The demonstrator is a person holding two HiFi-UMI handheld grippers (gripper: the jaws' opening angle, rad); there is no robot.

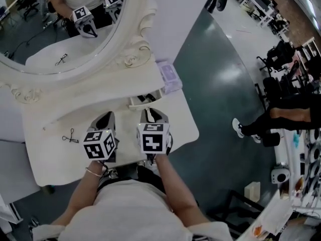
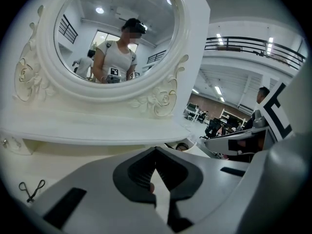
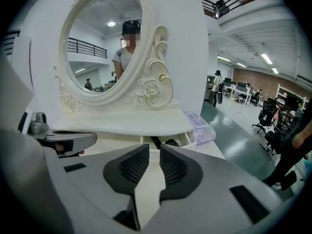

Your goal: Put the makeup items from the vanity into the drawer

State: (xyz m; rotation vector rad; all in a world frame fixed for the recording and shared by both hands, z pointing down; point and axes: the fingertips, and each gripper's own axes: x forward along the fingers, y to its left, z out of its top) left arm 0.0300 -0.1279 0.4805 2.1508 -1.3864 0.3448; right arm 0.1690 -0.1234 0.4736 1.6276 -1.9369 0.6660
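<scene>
An eyelash curler [image 1: 70, 137] [image 2: 31, 190] lies on the white vanity top [image 1: 60, 154], left of both grippers. Under the mirror shelf the small drawer [image 1: 145, 100] [image 3: 163, 141] stands pulled out, with dark items inside it. My left gripper [image 1: 106, 116] [image 2: 156, 150] hovers over the tabletop in front of the drawer; its pads meet at the tips with nothing in them. Beside it on the right, my right gripper [image 1: 152, 112] [image 3: 154, 147] points at the drawer, its pads a narrow gap apart and empty.
A clear plastic box [image 1: 169, 77] [image 3: 200, 128] sits at the shelf's right end. The oval mirror [image 1: 60, 29] in its ornate frame rises behind the shelf. To the right is dark green floor [image 1: 220, 84], where a person [image 1: 276, 122] walks past office chairs.
</scene>
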